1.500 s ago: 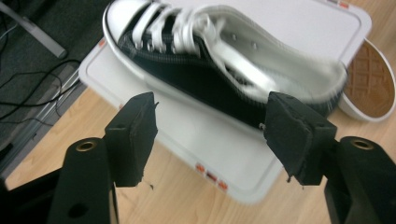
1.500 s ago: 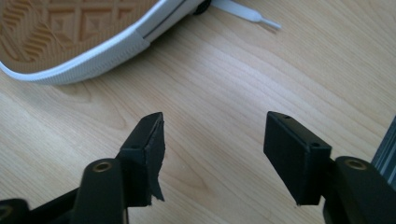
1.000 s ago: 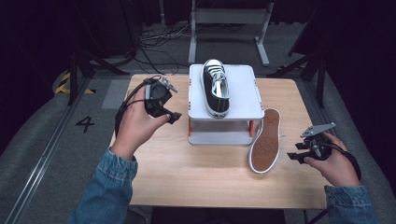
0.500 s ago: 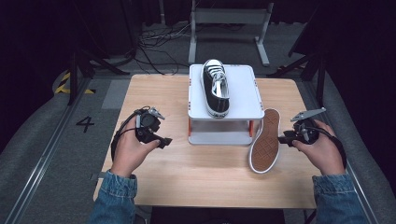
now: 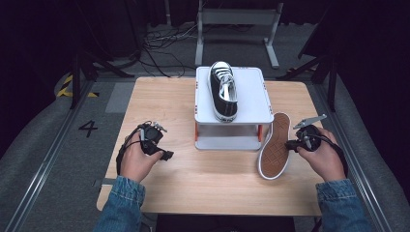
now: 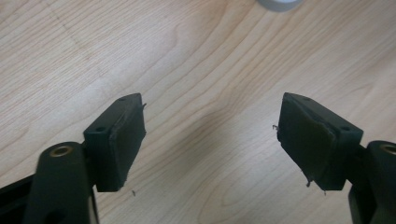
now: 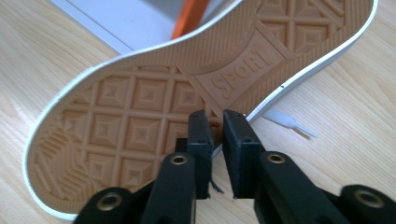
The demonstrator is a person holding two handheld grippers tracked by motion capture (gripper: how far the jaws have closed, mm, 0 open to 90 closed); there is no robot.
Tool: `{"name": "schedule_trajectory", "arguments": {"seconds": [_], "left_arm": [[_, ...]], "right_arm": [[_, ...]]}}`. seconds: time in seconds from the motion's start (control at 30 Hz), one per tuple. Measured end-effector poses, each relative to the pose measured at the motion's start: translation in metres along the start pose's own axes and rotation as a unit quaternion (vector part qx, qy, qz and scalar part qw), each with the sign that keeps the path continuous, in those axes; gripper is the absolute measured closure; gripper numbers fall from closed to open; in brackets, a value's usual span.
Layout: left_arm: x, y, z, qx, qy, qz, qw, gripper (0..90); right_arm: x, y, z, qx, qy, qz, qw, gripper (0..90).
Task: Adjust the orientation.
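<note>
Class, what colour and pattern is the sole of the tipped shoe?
Tan sole, squares and diamonds tread, white rim; right gripper view shows it best.

We see a pale wooden table (image 5: 193, 193). Near its twelve o'clock edge stands a white stand (image 5: 251, 99) on orange legs. At about three o'clock, a shoe (image 5: 273, 147) lies on its side on the wood, brown sole showing, toe leaning against the stand.

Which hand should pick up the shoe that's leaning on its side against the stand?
Right. The right gripper is at the leaning shoe's sole edge, its jaws just closing and nearly together. The left gripper hangs open over bare table, on the stand's far side.
</note>
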State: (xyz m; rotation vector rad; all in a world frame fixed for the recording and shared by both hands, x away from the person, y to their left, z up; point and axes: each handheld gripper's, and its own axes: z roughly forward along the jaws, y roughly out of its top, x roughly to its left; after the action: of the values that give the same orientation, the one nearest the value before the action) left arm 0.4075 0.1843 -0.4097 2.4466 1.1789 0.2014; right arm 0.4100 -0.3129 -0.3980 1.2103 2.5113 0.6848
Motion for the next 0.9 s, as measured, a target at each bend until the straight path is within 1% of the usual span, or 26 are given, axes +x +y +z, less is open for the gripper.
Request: {"name": "schedule_trajectory", "arguments": {"seconds": [0.13,0.17,0.2,0.23,0.27,0.3,0.37,0.43,0.5,0.53,0.57,0.6,0.63,0.67,0.7,0.73,0.8,0.9], "left_arm": [[0.001,-0.001,0.002,0.003,0.002,-0.003,1.0000,21.0],[0.002,-0.001,0.002,0.005,0.003,-0.001,1.0000,21.0],[0.003,-0.002,0.003,0.005,0.004,-0.004,1.0000,19.5],[0.003,-0.002,0.003,0.005,0.004,-0.004,1.0000,19.5],[0.003,-0.003,0.003,0.006,0.004,-0.004,1.0000,19.5],[0.004,-0.003,0.003,0.008,0.004,-0.002,1.0000,19.5],[0.004,-0.003,0.003,0.007,0.003,-0.006,1.0000,19.4],[0.005,-0.003,0.004,0.008,0.004,-0.006,0.9999,19.4],[0.007,-0.003,0.007,0.017,0.006,-0.004,0.9998,19.4],[0.007,-0.003,0.007,0.017,0.006,-0.004,0.9998,19.1],[0.008,-0.003,0.010,0.022,0.008,-0.004,0.9997,19.1],[0.009,-0.004,0.013,0.025,0.010,-0.004,0.9996,17.8],[0.010,-0.006,0.018,0.034,0.014,-0.012,0.9993,17.8],[0.010,-0.006,0.018,0.034,0.014,-0.012,0.9993,18.0],[0.013,-0.008,0.022,0.041,0.017,-0.015,0.9989,18.2],[0.013,-0.008,0.022,0.041,0.017,-0.015,0.9989,18.2],[0.017,-0.011,0.025,0.047,0.022,-0.022,0.9984,18.3],[0.018,-0.013,0.025,0.047,0.025,-0.022,0.9984,18.2]], "right_arm": [[-0.002,-0.003,0.001,0.002,0.002,0.006,1.0000,82.8],[-0.003,-0.004,0.002,0.006,0.003,0.009,0.9999,84.7],[-0.004,-0.007,0.005,0.018,0.003,0.013,0.9998,87.7],[-0.004,-0.007,0.005,0.018,0.003,0.013,0.9998,87.7],[-0.005,-0.009,0.008,0.026,0.000,0.014,0.9996,88.2],[-0.006,-0.012,0.012,0.040,-0.009,0.013,0.9991,89.2],[-0.007,-0.017,0.018,0.062,-0.033,0.010,0.9975,89.8],[-0.011,-0.021,0.020,0.070,-0.039,0.017,0.9966,90.0],[-0.015,-0.025,0.020,0.068,-0.035,0.031,0.9966,89.8],[-0.015,-0.025,0.020,0.068,-0.035,0.031,0.9966,89.8],[-0.018,-0.029,0.020,0.065,-0.033,0.038,0.9966,88.1],[-0.019,-0.032,0.020,0.057,-0.038,0.052,0.9963,82.6],[-0.020,-0.032,0.019,0.054,-0.037,0.053,0.9964,81.5],[-0.020,-0.032,0.019,0.054,-0.037,0.053,0.9964,81.5],[-0.020,-0.033,0.019,0.048,-0.036,0.055,0.9966,78.6],[-0.020,-0.033,0.019,0.048,-0.036,0.055,0.9966,78.6],[-0.020,-0.033,0.018,0.048,-0.037,0.055,0.9967,76.9],[-0.020,-0.032,0.014,0.044,-0.036,0.056,0.9968,75.2]]}}
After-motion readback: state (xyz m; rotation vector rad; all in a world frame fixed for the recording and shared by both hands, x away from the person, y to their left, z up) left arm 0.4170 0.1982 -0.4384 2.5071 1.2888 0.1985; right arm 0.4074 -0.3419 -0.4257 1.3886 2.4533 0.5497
